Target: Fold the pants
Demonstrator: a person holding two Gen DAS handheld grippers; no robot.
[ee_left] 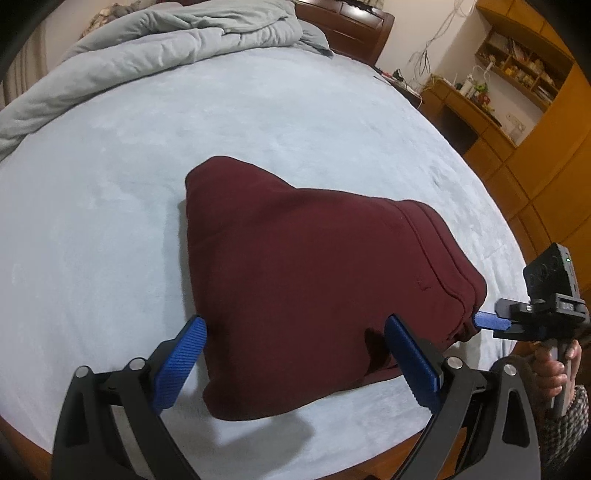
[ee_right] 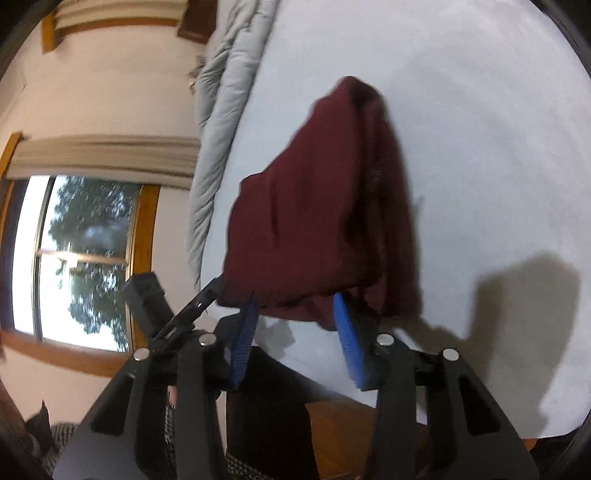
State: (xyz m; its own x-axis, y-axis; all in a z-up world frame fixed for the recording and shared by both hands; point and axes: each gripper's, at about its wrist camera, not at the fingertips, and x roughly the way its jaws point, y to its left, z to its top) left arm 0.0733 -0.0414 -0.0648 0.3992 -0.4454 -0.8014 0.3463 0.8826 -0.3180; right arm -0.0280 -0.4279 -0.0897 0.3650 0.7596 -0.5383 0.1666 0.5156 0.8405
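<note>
Maroon pants (ee_left: 314, 266), folded into a thick bundle, lie on the light blue bed sheet (ee_left: 110, 221). My left gripper (ee_left: 295, 328) stands wide open at the bundle's near edge, with the fabric between its blue fingers (ee_left: 184, 354) and neither pad pressing on it. My right gripper (ee_right: 295, 310) holds the bundle's right-hand corner, and the maroon cloth (ee_right: 325, 206) fills the gap between its fingertips. In the left wrist view that right gripper (ee_left: 491, 321) shows one blue pad against the pants' corner, and a hand (ee_left: 557, 373) grips its handle.
A rumpled grey duvet (ee_left: 147, 48) lies along the far side of the bed. A wooden headboard (ee_left: 343, 26) and wooden shelves (ee_left: 517, 74) stand beyond. The bed's near edge (ee_left: 332, 461) runs just below the grippers. A window (ee_right: 85, 258) is at the left.
</note>
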